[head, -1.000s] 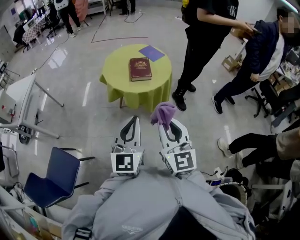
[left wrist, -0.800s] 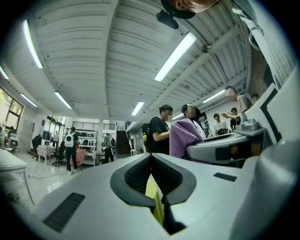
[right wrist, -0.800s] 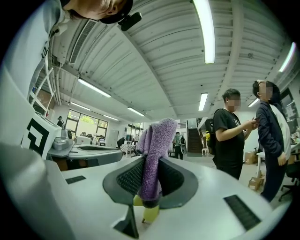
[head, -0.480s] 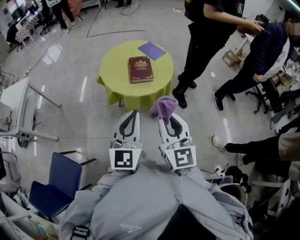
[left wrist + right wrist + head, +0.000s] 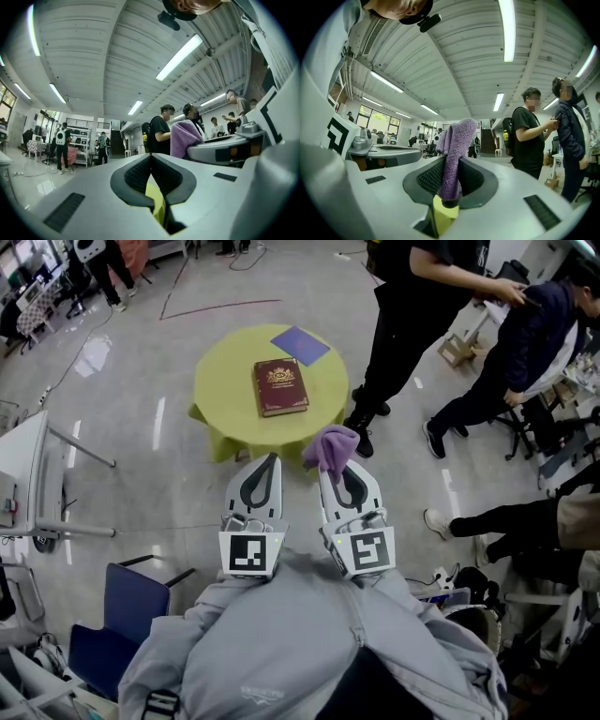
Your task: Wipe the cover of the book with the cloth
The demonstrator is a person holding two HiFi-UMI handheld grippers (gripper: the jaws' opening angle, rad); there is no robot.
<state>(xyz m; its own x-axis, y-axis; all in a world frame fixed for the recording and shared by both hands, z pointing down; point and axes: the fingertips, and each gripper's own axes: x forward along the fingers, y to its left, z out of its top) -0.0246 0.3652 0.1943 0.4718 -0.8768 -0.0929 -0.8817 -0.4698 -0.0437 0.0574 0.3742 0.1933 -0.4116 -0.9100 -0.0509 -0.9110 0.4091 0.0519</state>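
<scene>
One maroon book (image 5: 280, 386) lies flat near the middle of the single round yellow-green table (image 5: 220, 418). One blue square sheet (image 5: 300, 345) lies beside it. The right gripper (image 5: 332, 471) pinches one purple cloth (image 5: 334, 448), short of the table. The left gripper (image 5: 270, 461) has its jaws pressed together with nothing between them. Two people stand at the table's right.

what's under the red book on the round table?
The red book lies flat on the yellow-green tablecloth, which hangs down past the edge. That tablecloth covers the tabletop, and the book hides whatever may lie directly beneath it.
</scene>
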